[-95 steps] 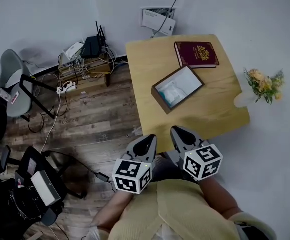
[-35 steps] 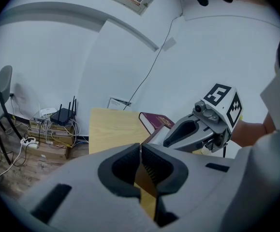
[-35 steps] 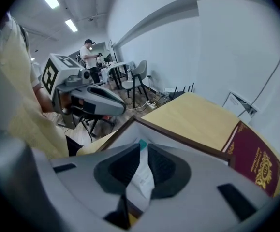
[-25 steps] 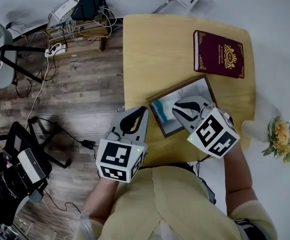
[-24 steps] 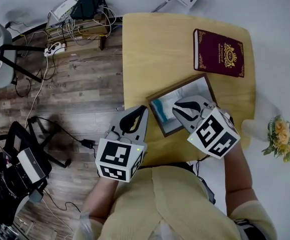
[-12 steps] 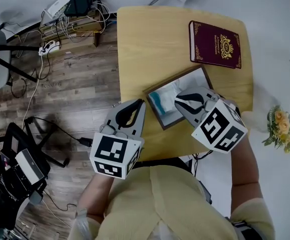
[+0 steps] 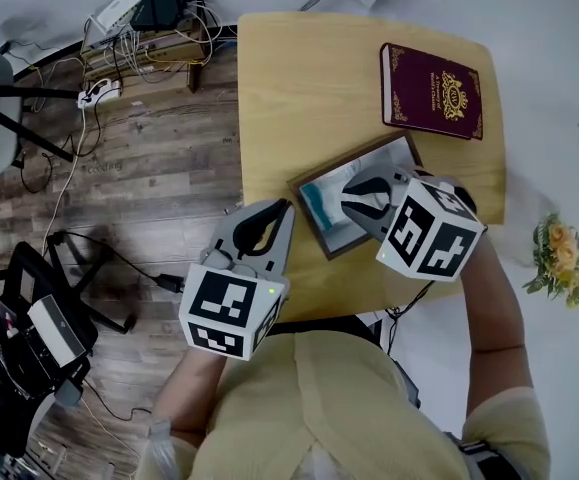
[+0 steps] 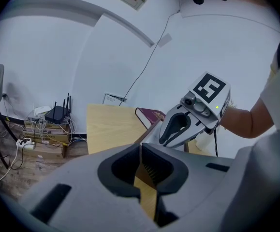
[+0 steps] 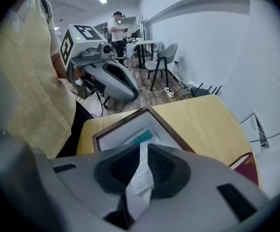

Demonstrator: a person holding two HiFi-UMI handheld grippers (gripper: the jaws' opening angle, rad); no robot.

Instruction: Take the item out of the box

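Head view, we've got the right gripper (image 7: 355,196) dipped into the open box (image 7: 311,220) on the bench (image 7: 309,88), left gripper (image 7: 281,209) just beside it; left gripper view, jaws closed on nothing; right gripper view, jaws pinching the white packet (image 9: 140,175) inside the box.

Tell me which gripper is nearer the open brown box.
Right. The right gripper is over the box, shut on its white packet; the left gripper hangs at the wooden table edge, short of it.
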